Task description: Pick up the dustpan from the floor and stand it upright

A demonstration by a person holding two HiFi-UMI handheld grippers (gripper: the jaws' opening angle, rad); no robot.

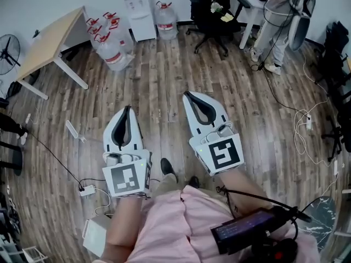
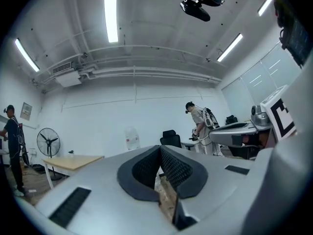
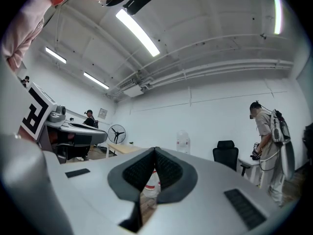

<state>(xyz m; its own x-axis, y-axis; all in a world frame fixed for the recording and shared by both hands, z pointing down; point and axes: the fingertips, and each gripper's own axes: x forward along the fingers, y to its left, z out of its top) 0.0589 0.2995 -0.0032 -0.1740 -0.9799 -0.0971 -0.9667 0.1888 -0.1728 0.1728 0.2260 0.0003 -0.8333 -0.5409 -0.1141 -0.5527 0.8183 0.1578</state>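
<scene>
Both claws — left claw (image 1: 127, 109), right claw (image 1: 188, 95) — were closed, apparently empty, held level above the wooden floor (image 1: 164, 75).

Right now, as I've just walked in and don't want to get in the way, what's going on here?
A person in pink stands on the wood floor with a two-jaw gripper in each hand. The left gripper and the right gripper are both held out roughly level, jaws together, nothing between them. No dustpan shows in any view, so nothing is being handled. Another person stands at a desk.
</scene>
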